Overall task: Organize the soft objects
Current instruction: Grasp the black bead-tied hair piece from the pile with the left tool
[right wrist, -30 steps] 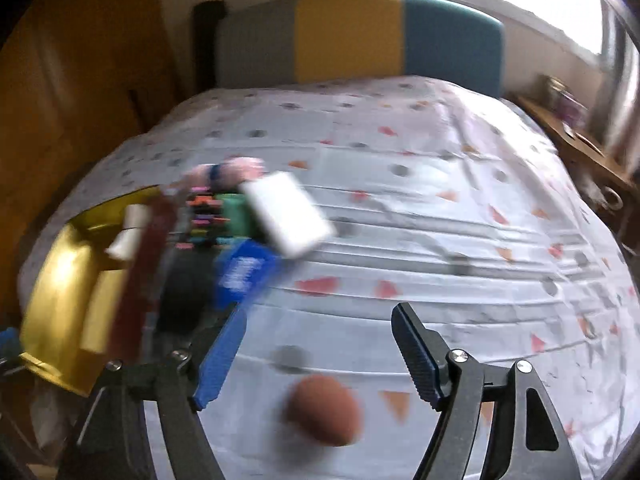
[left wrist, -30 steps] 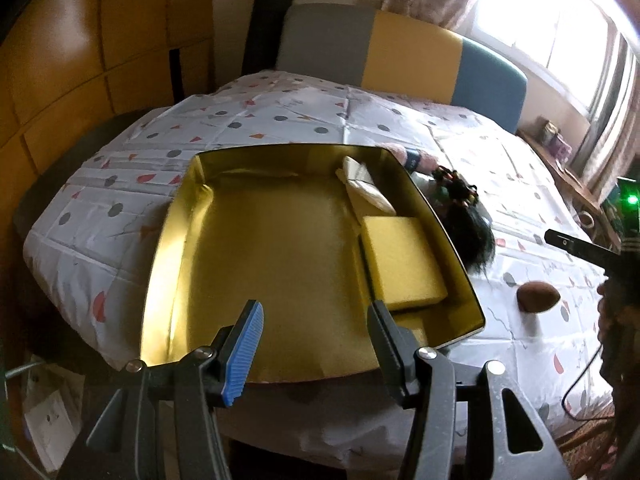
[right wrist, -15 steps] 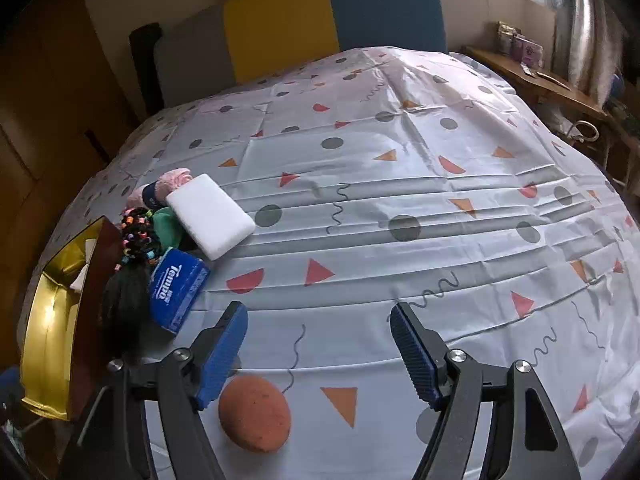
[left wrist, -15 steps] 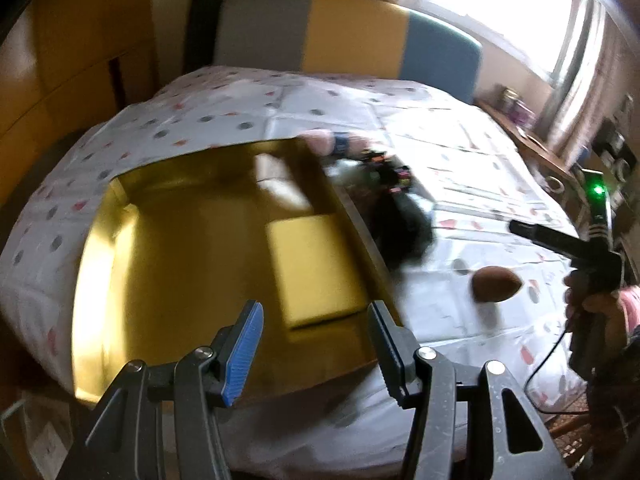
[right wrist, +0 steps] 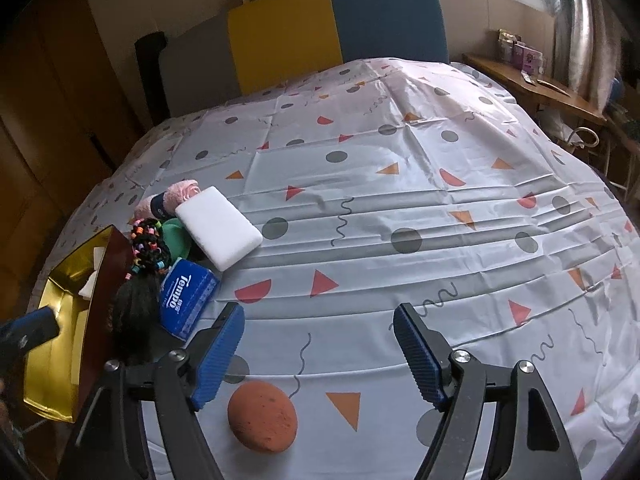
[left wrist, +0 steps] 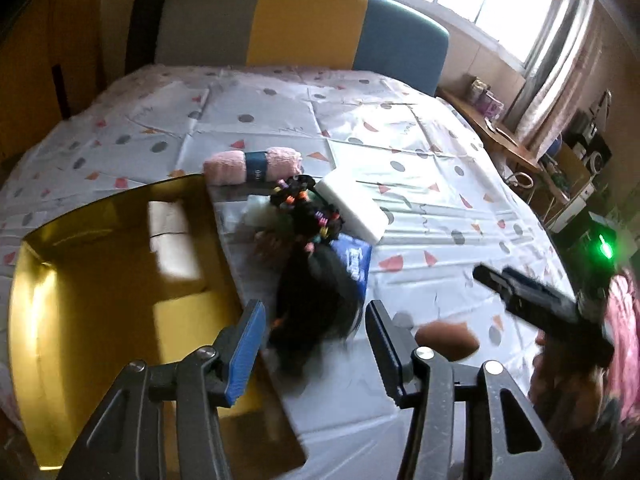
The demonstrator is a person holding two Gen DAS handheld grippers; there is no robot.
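Two blue-padded fingers of the left gripper (left wrist: 314, 328) stand apart in the left wrist view with nothing pressed between them; its jaws have just been closing a little, and the tail of a black hair bundle (left wrist: 316, 304) shows in the gap beyond the tips. That bundle is wound with small coloured bands at its 12 o'clock end and lies just beside the right wall of a gold tray (left wrist: 120, 320). Inside the tray sit a yellow sponge (left wrist: 188, 332) toward 4 o'clock and a pale folded piece (left wrist: 172, 236), blurred, toward 12 o'clock. At 12 o'clock of the bundle lies a pink rolled towel (left wrist: 252, 164) with a dark band; at 1 o'clock a white foam block (left wrist: 352, 206); a blue tissue pack (left wrist: 354, 262) touches the bundle's right side. A brown egg-shaped sponge (left wrist: 448, 338) rests on the patterned sheet (left wrist: 420, 148) at 3 o'clock of the gripper, with the right gripper (left wrist: 516, 292) above it.

From the right wrist view, the right gripper (right wrist: 318, 354) is wide apart and empty; its jaws have just been opening. The brown sponge (right wrist: 262, 418) lies on the sheet (right wrist: 400, 200) at 7 o'clock of the gap, just under the left pad. At 10 o'clock cluster the tissue pack (right wrist: 186, 298), hair bundle (right wrist: 138, 280), foam block (right wrist: 218, 226), towel (right wrist: 172, 200) and a green soft piece (right wrist: 176, 236). The tray (right wrist: 60, 344) stands at 9 o'clock, white pieces (right wrist: 92, 276) inside.
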